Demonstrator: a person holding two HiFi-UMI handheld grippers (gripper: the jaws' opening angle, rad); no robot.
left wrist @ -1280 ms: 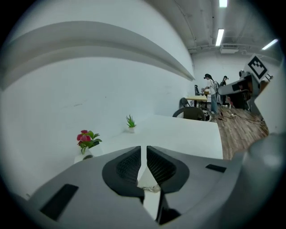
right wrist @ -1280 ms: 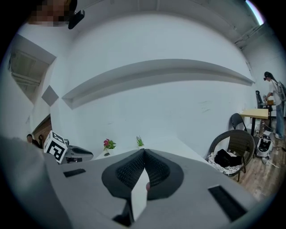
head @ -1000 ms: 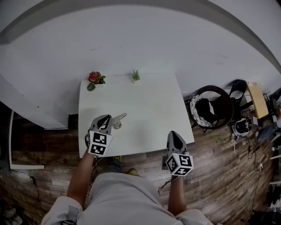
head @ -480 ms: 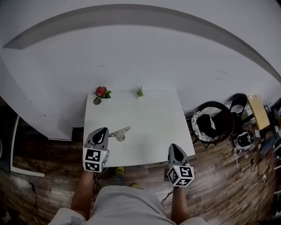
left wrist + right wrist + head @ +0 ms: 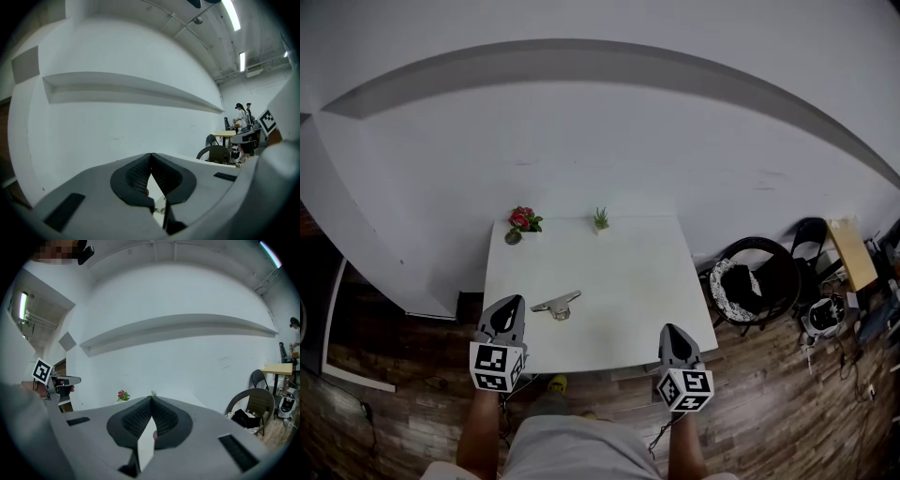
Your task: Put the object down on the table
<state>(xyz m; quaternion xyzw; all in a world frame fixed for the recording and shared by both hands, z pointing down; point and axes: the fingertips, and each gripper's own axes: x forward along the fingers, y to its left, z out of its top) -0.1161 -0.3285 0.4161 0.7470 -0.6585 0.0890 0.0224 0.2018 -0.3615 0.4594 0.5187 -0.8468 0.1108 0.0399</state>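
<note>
Left gripper (image 5: 510, 302) has its jaws pressed together on nothing, and I have drawn it back to the near left corner of the table (image 5: 619, 272), with its tips just over the near edge. A second ago it sat right up against the metal object (image 5: 557, 305). Now that object lies by itself on the tabletop, in the near left part, close to the gripper's tips but clear of them. I judge the put-down finished: the piece is released and resting on the surface, with nothing left to carry. My right gripper (image 5: 668, 330) is likewise closed and empty, at the near right corner, well apart from the object. As for containers, a pot of red flowers (image 5: 521, 225) stands at the far left corner, and a potted green plant (image 5: 600, 221) stands midway along the far edge.
</note>
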